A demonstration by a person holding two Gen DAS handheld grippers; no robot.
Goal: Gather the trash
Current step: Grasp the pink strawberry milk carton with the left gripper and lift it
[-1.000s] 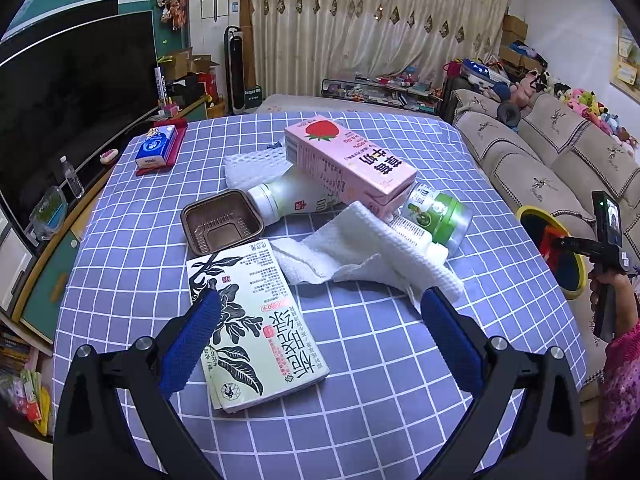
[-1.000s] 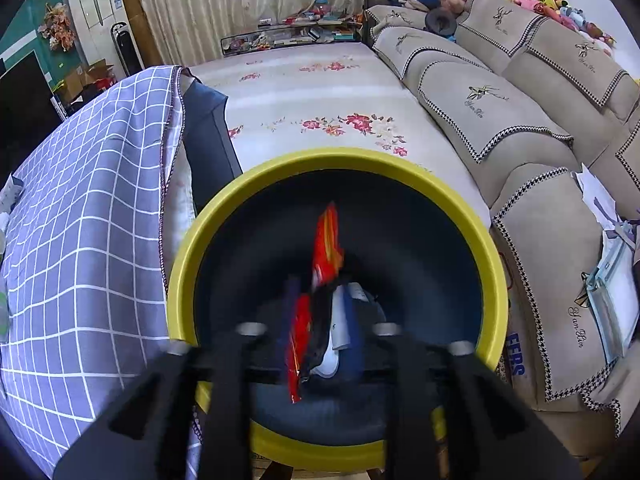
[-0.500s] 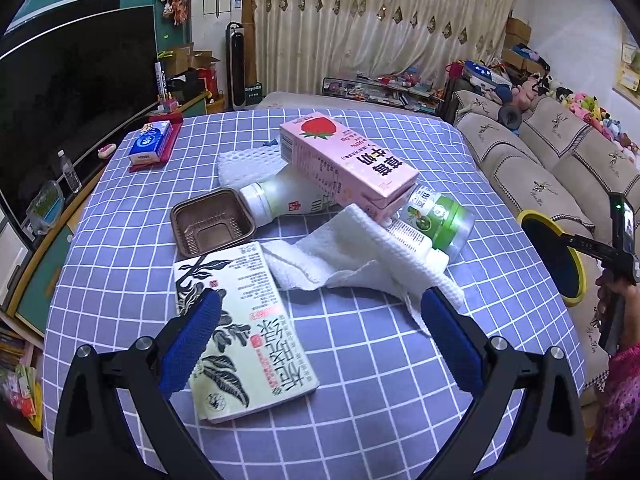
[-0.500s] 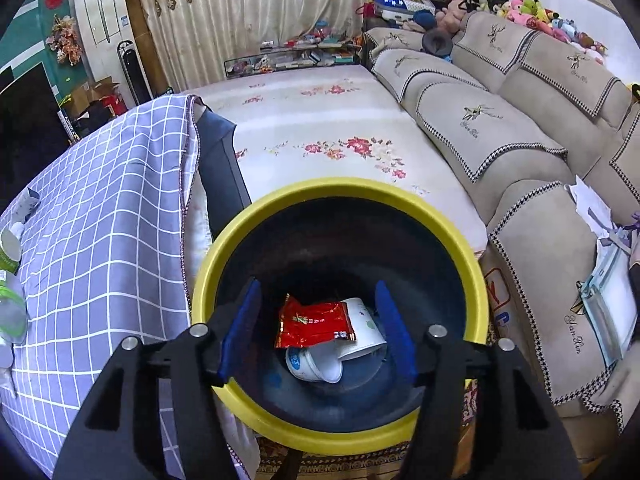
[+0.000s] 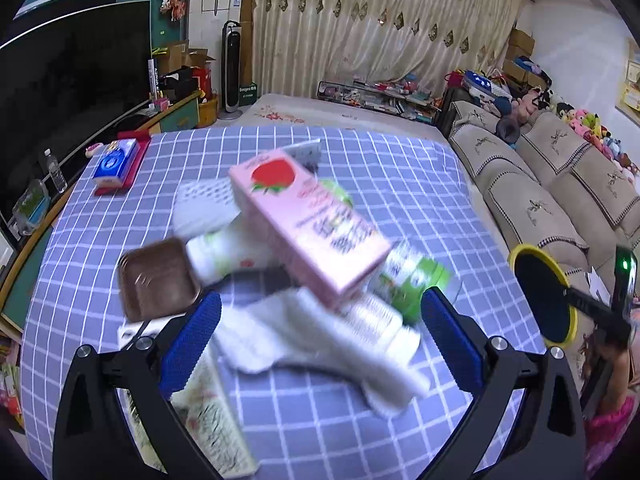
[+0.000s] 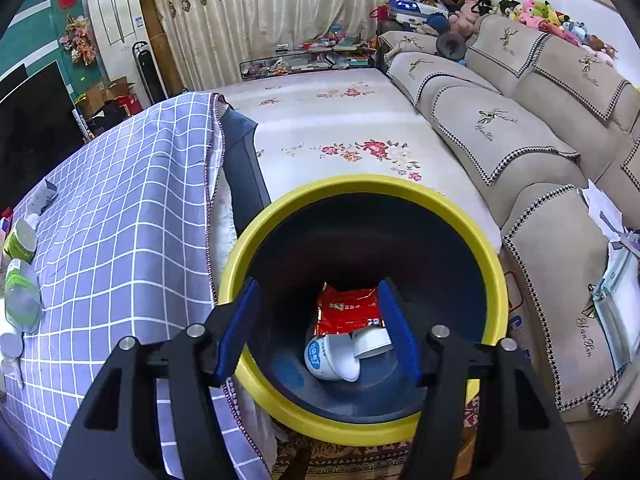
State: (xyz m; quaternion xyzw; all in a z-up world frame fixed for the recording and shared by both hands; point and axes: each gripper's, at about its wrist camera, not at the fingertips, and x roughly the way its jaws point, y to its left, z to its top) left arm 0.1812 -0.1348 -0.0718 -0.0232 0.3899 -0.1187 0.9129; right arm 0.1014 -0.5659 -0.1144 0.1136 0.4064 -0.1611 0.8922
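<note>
Two claws show, one per view. At the lower middle of the right wrist view, the right claw [image 6: 318, 330] hangs over the yellow-rimmed bin [image 6: 486, 240]; its jaws have just been opening and now stand spread with nothing pinched between them. Below them, on the bin's dark floor, lie a red foil wrapper [image 6: 348, 312] and two white cups [image 6: 334, 358], the wrapper just above the cups in the frame.

At the bottom of the left wrist view, the left claw [image 5: 320, 338] is spread wide over the checked worktop [image 5: 380, 168] and grips nothing. Just above and between its blue pads [image 5: 192, 340] lies a blurred pile: a pink strawberry carton [image 5: 312, 224] resting across a white bottle [image 5: 228, 250], a green-labelled bottle [image 5: 416, 284] and a white cloth [image 5: 304, 332]. A brown tray [image 5: 156, 278] sits left of centre, and a printed carton [image 5: 208, 412] lies under the left pad.
</note>
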